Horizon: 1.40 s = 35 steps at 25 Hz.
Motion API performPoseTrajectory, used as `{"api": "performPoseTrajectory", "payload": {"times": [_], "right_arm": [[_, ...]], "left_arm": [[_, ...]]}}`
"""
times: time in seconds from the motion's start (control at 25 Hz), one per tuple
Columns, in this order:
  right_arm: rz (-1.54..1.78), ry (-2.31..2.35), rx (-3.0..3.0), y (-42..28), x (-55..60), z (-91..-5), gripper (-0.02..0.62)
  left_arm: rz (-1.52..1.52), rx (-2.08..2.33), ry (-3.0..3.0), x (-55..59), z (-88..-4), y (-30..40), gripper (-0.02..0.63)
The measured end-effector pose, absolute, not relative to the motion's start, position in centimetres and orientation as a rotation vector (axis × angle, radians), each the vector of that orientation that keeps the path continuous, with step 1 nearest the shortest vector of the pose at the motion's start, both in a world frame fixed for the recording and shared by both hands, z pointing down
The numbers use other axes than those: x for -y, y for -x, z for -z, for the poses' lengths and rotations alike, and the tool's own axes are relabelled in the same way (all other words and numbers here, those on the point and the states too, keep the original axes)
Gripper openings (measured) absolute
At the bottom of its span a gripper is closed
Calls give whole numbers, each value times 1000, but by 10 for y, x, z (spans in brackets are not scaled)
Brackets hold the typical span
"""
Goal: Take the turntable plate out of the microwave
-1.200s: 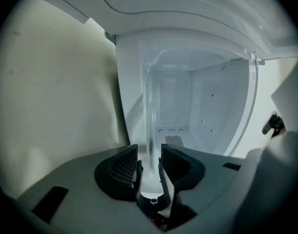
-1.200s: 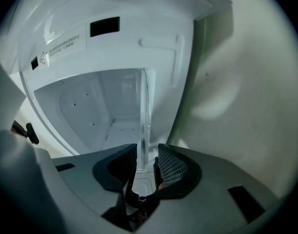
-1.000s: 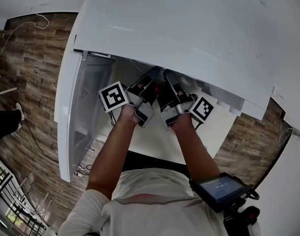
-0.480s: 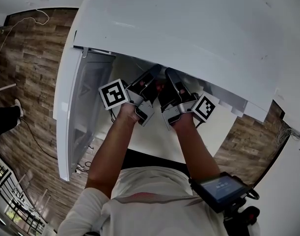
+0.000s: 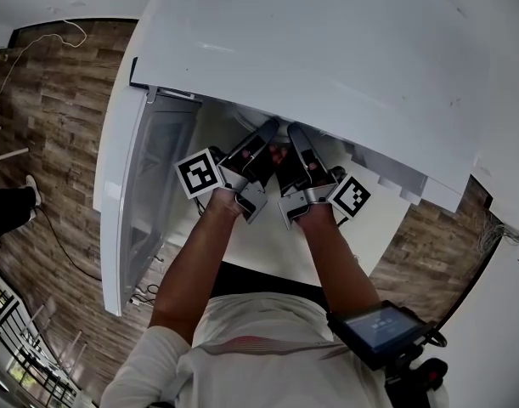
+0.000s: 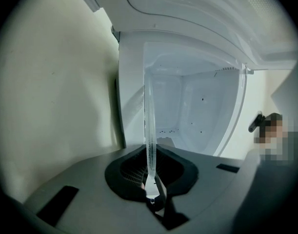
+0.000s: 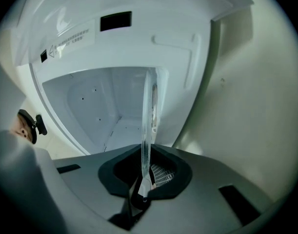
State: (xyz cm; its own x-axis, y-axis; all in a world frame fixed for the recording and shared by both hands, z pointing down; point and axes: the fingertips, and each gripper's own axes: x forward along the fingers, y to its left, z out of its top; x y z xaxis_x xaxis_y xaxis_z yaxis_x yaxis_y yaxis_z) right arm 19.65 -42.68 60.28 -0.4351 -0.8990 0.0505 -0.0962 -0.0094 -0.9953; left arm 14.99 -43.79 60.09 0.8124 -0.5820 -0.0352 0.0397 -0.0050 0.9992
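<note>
Counted one microwave [image 5: 327, 58], one open door [image 5: 136, 202] and one glass turntable plate [image 6: 149, 126].

Hand-held grippers numbered two: left hand-held gripper [image 6: 149, 182] and right hand-held gripper [image 7: 144, 179], whose jaws were closing with the plate rim between them.

Marker cubes numbered two: left cube [image 5: 200, 173], right cube [image 5: 351, 195].

One screen device [image 5: 380, 330].

We see a brown wood-plank floor [image 5: 64, 100] with a thin pale cord [image 5: 40, 44] trailing across it at upper left, a bystander's dark trouser leg and pale shoe [image 5: 13, 204] at the left edge, and a small lit screen [image 5: 380, 330] on a black mount at lower right.
</note>
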Motion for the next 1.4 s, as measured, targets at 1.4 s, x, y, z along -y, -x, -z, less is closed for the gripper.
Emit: {"api": "performPoseTrajectory", "payload": {"times": [1.4], "right_arm": [[1603,785,-1790,-181,269,-525,37]], "left_arm": [[697,647,-1528,269,-523,-134,43]]}}
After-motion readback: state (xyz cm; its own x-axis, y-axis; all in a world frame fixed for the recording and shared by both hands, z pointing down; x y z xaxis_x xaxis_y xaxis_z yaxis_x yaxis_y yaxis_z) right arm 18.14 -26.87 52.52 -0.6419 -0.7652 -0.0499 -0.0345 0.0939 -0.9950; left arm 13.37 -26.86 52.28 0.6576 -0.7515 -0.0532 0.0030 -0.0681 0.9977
